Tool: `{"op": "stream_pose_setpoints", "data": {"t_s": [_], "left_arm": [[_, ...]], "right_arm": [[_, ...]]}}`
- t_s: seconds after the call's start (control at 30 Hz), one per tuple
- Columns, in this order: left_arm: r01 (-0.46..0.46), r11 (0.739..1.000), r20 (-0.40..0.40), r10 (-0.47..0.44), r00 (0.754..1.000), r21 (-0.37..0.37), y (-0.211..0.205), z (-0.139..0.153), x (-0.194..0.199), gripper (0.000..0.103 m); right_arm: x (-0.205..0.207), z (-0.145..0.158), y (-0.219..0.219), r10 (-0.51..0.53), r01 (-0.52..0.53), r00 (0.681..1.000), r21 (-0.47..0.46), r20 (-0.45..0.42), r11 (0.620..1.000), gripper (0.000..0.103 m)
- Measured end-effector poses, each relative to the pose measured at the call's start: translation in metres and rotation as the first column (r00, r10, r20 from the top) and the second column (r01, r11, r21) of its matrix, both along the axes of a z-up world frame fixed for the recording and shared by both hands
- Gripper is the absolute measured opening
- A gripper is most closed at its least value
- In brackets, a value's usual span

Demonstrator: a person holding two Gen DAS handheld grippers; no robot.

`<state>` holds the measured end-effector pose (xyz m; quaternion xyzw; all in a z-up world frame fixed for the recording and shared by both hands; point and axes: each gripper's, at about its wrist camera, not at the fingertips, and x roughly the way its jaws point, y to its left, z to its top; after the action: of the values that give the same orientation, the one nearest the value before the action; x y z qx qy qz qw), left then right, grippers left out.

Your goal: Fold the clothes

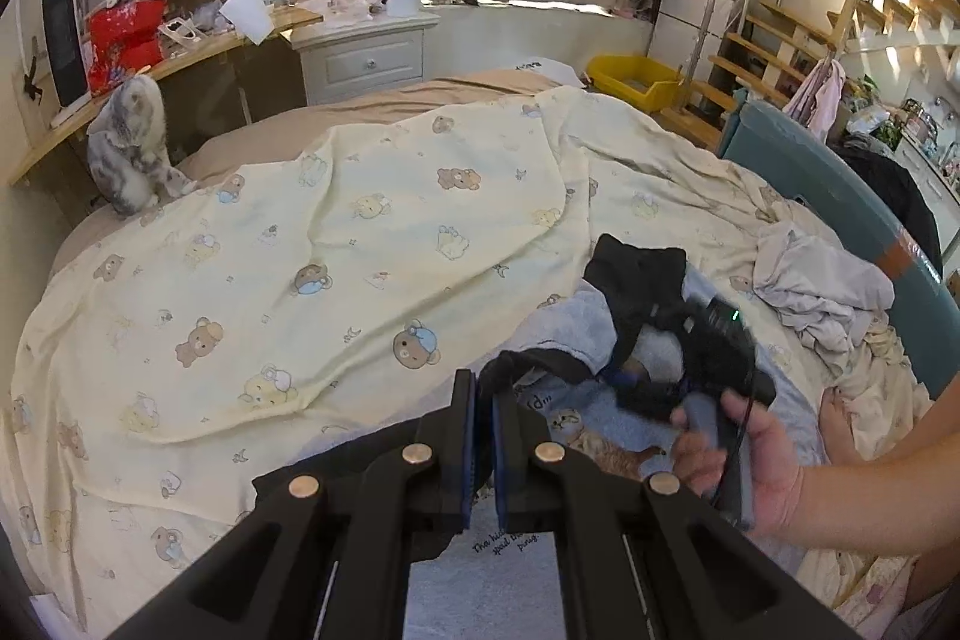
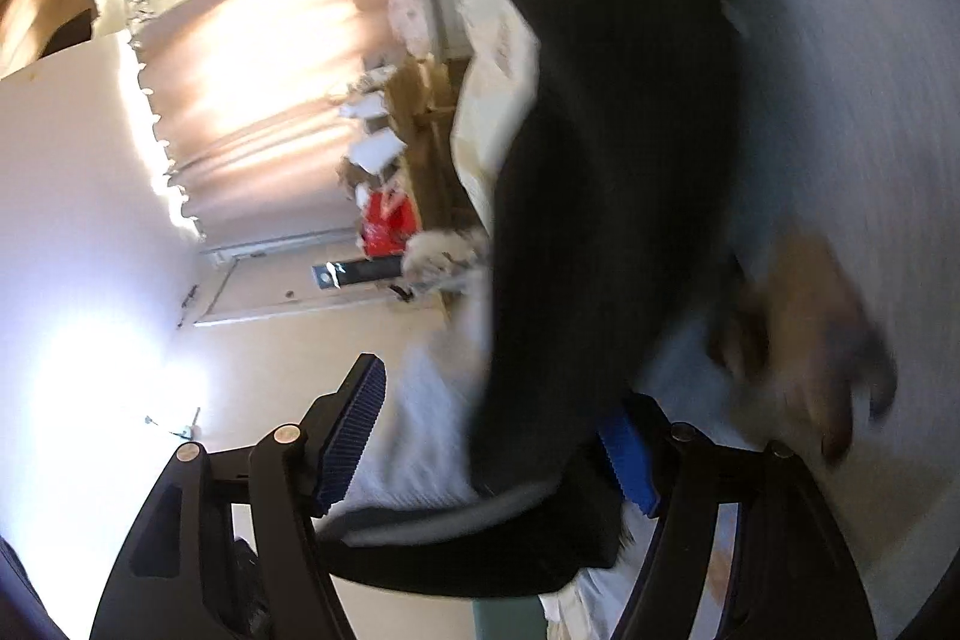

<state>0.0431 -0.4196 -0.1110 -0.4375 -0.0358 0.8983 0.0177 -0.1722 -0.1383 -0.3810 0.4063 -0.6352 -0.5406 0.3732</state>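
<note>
A grey shirt (image 1: 573, 325) with black trim and an orange cat print (image 1: 600, 445) lies bunched on the bed at lower right. My left gripper (image 1: 483, 388) is shut on a black edge of it, low in the left wrist view. A hand (image 1: 762, 460) holds the right gripper, blurred, just right of that, its fingers reaching into the shirt's black folds (image 1: 636, 268). In the right wrist view, rolled sideways, my right gripper (image 2: 492, 394) stands wide, with black fabric (image 2: 600, 160) hanging between the jaws. One blue pad (image 2: 354, 430) is clear of the cloth.
A yellow bear-print sheet (image 1: 360, 232) covers the bed. A grey kitten (image 1: 135, 142) sits at its far left edge. Crumpled pale clothes (image 1: 822, 292) lie at the right by a teal footboard (image 1: 840, 196). Beyond are a white nightstand (image 1: 360, 52), a yellow bin (image 1: 636, 79) and stairs.
</note>
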Motion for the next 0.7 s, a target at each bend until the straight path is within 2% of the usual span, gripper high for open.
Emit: {"op": "stream_pose_setpoints", "data": {"t_s": [0.07,0.17,0.27,0.33,0.4,0.47,0.57,0.6,0.63,0.7], "left_arm": [[0.003,1.0,0.0,-0.003,1.0,0.002,0.0,-0.003,0.0,0.004],[0.004,1.0,0.001,-0.004,1.0,0.005,0.0,-0.007,0.002,0.004],[0.009,1.0,0.014,-0.009,1.0,0.01,0.002,-0.015,0.007,0.004],[0.018,1.0,0.02,-0.019,1.0,0.015,0.007,-0.02,0.013,0.004],[0.023,1.0,0.022,-0.023,0.999,0.021,0.011,-0.023,0.019,0.004],[0.019,1.0,0.021,-0.02,1.0,0.025,0.015,-0.025,0.024,0.004],[0.016,0.999,0.03,-0.017,0.999,0.035,0.02,-0.028,0.033,0.004],[0.015,0.999,0.034,-0.016,0.999,0.038,0.021,-0.029,0.037,0.004],[0.014,0.999,0.038,-0.015,0.999,0.041,0.023,-0.031,0.04,0.004],[0.035,0.998,0.053,-0.038,0.998,0.052,0.031,-0.036,0.056,0.004]], "right_arm": [[-0.008,0.017,0.013,0.007,-0.006,0.998,0.014,-0.056,1.0,0.075],[-0.011,0.045,0.035,0.042,-0.025,0.989,0.123,-0.139,0.992,0.071],[-0.014,0.074,0.044,0.187,-0.116,0.96,0.314,-0.207,0.942,0.048],[-0.016,0.093,0.043,0.284,-0.148,0.928,0.463,-0.24,0.874,0.007],[-0.019,0.109,0.039,0.377,-0.172,0.891,0.581,-0.252,0.795,0.004],[-0.02,0.122,0.032,0.439,-0.176,0.856,0.646,-0.272,0.743,0.003],[-0.004,0.128,0.023,0.56,-0.169,0.792,0.795,-0.242,0.583,0.002],[-0.002,0.134,0.024,0.59,-0.172,0.774,0.821,-0.229,0.545,0.002],[0.0,0.142,0.026,0.617,-0.178,0.757,0.84,-0.216,0.513,0.002],[0.004,0.159,0.035,0.642,-0.181,0.738,0.855,-0.209,0.486,0.002]]}}
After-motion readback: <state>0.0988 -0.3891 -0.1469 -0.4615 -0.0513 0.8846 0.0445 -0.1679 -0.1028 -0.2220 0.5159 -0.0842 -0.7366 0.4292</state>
